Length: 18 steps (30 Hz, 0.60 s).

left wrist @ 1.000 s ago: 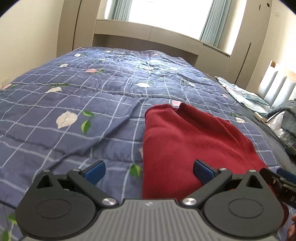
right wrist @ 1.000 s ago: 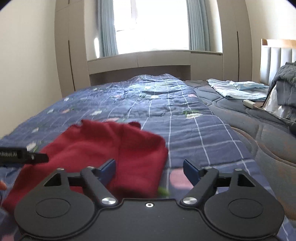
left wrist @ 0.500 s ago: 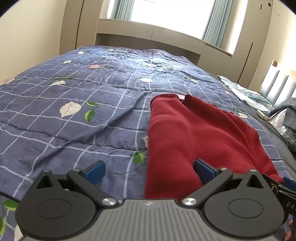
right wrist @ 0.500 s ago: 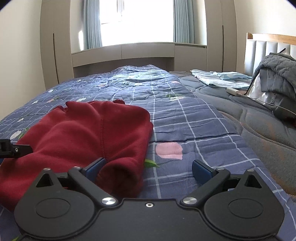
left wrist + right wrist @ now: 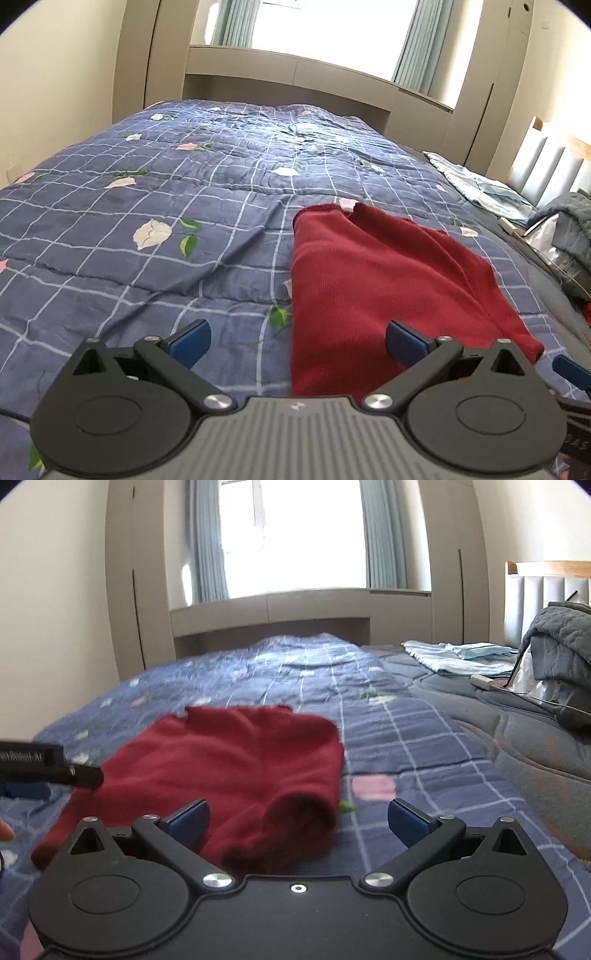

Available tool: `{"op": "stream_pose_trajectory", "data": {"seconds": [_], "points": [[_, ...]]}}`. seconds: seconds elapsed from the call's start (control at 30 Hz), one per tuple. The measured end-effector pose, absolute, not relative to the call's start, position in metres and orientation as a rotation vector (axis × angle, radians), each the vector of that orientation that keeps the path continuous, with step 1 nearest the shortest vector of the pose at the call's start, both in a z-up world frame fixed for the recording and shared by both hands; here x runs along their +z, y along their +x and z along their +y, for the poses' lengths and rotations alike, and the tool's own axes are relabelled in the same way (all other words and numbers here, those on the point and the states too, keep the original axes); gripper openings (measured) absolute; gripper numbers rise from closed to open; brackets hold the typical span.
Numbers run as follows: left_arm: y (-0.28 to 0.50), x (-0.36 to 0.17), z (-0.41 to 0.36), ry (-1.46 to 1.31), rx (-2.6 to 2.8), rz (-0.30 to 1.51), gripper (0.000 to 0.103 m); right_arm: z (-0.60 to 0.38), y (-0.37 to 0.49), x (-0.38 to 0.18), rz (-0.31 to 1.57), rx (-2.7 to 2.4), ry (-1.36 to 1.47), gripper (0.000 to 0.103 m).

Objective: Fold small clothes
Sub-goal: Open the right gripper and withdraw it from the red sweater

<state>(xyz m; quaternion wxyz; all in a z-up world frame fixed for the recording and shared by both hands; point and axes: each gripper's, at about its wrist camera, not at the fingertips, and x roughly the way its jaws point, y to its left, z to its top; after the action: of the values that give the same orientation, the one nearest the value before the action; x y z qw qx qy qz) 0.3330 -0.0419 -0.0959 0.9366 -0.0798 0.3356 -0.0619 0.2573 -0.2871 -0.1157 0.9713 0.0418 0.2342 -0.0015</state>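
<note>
A dark red knit garment (image 5: 369, 280) lies folded lengthwise on the blue checked quilt (image 5: 147, 221), its rolled end nearest me. My left gripper (image 5: 297, 339) stands open just above the garment's near left edge, its blue pads (image 5: 192, 336) touching nothing. My right gripper (image 5: 297, 819) hovers before the garment (image 5: 229, 760) with its jaws opening wide. The rolled end lies below and between them, and no pad presses on it. The left gripper's black body (image 5: 48, 768) shows at the left edge of the right wrist view.
A folded light blue cloth (image 5: 454, 657), a small white object (image 5: 482, 681) and a heaped grey blanket (image 5: 561, 635) sit on the right by the padded headboard (image 5: 546, 590). Wardrobes and a bright window close off the far end.
The right gripper's jaws spread wider and it drew back from the garment's rolled end. The left gripper shifted slightly. The garment lies as before.
</note>
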Motion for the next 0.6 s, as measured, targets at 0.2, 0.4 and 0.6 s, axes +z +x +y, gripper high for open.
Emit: {"op": "stream_pose_trajectory", "data": {"seconds": [0.2, 0.4, 0.6], "points": [[0.331, -0.108, -0.042, -0.129, -0.129, 0.732, 0.103, -0.284, 0.261, -0.13, 0.553, -0.04, 0.092, 0.102], [0.331, -0.118, -0.04, -0.149, -0.129, 0.745, 0.103, -0.281, 0.262, -0.136, 0.567, -0.045, 0.065, 0.102], [0.33, -0.119, -0.039, -0.165, -0.126, 0.75, 0.103, -0.283, 0.262, -0.137, 0.564, -0.042, 0.078, 0.102]]}}
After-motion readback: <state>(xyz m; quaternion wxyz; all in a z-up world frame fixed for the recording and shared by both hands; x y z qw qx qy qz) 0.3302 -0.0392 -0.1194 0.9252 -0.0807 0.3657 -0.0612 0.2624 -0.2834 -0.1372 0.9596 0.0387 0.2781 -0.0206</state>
